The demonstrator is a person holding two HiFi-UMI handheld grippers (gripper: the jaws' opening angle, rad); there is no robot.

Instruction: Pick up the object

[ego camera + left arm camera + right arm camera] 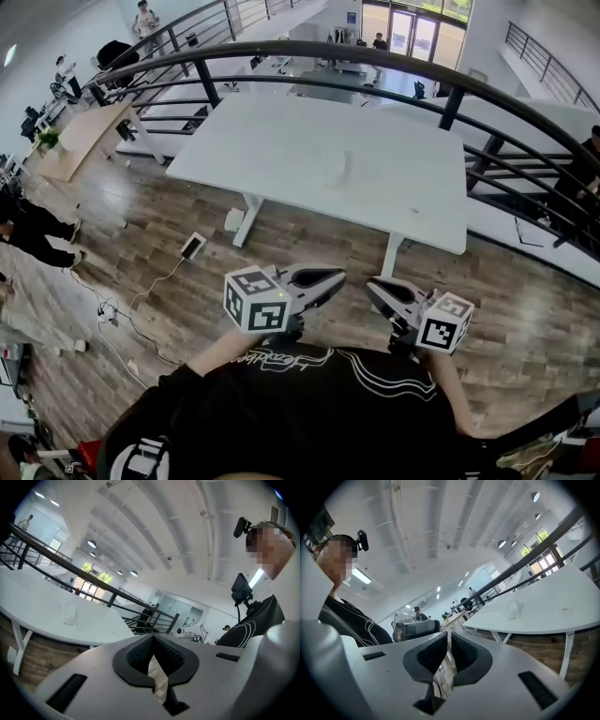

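My left hand-held gripper (333, 277) and right hand-held gripper (373, 287) are both clenched, empty, side by side, well apart from the clear object (339, 169) on the white counter (403, 202).

The hand-held gripper (449, 640) has its jaws pressed together, nothing between them. To the far right, a small clear object (514, 610) sits on a white desk (553, 606), with a dark railing (520, 566) beyond.

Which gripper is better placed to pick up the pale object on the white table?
Left, marginally: the pale object on the white table lies nearly straight beyond the left gripper; the right gripper sits slightly aside. Both are shut, well short.
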